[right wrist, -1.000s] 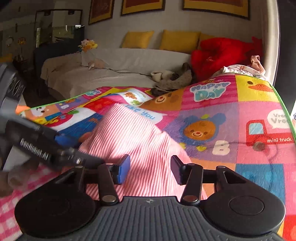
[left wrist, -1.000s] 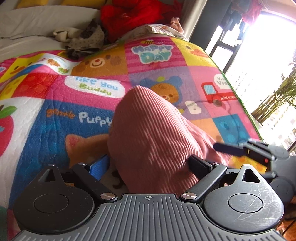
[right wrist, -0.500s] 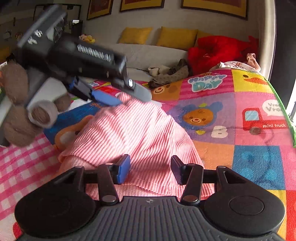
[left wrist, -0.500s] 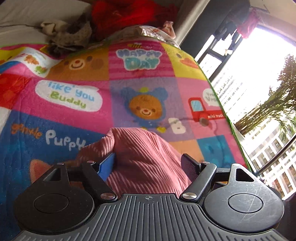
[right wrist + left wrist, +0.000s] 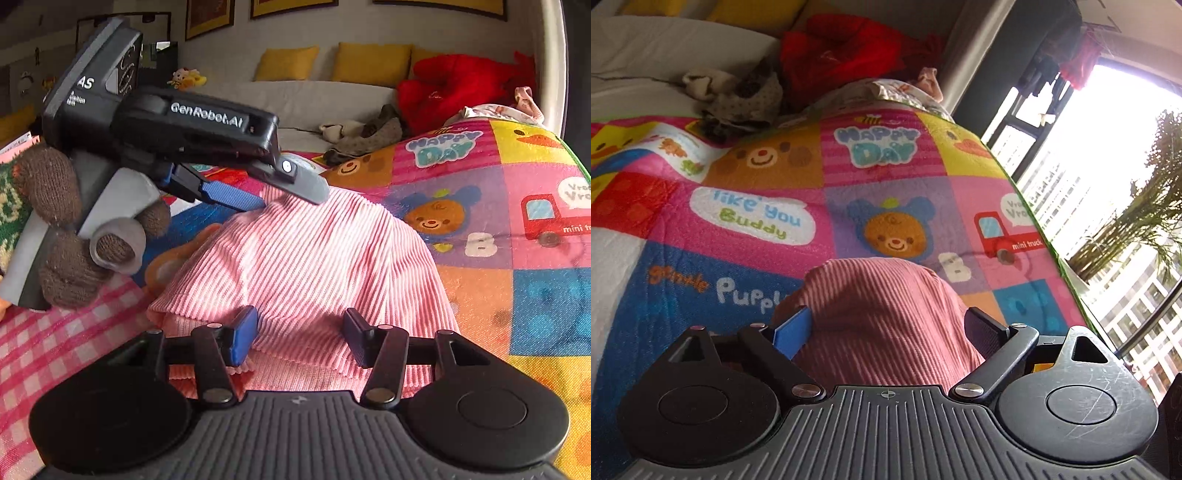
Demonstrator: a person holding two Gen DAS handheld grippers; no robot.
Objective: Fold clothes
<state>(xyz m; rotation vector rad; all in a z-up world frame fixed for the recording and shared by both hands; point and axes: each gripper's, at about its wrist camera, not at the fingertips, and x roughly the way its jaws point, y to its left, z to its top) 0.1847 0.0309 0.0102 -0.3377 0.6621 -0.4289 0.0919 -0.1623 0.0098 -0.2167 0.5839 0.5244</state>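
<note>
So the pink ribbed garment point(image 5: 306, 266) is sitting in a rumpled heap on the patchwork play mat point(image 5: 517, 306), near the mat's front edge, just this side of the bear-in-a-blue-hat square point(image 5: 436, 218). It's bunched into a mound, so its long axis is hard to call; the ribs run roughly from the near hem up and away towards the bear square. A folded hem edge faces the right wrist camera.

Around the garment: a pink checked cloth point(image 5: 55, 350) lies off its left side, a grey-brown pile of clothes point(image 5: 365, 136) and a red bundle point(image 5: 454, 88) sit well beyond it at the mat's far end, with yellow cushions point(image 5: 369, 61) behind those.

The left gripper point(image 5: 291, 195), held by a brown-gloved hand point(image 5: 70, 236), hangs over the garment's far-left top; its jaws are wide and opening, straddling the mound without squeezing it. The right gripper point(image 5: 299, 336) is at the near hem, jaws about half apart and opening, fabric between them but the pads not pinching.
</note>
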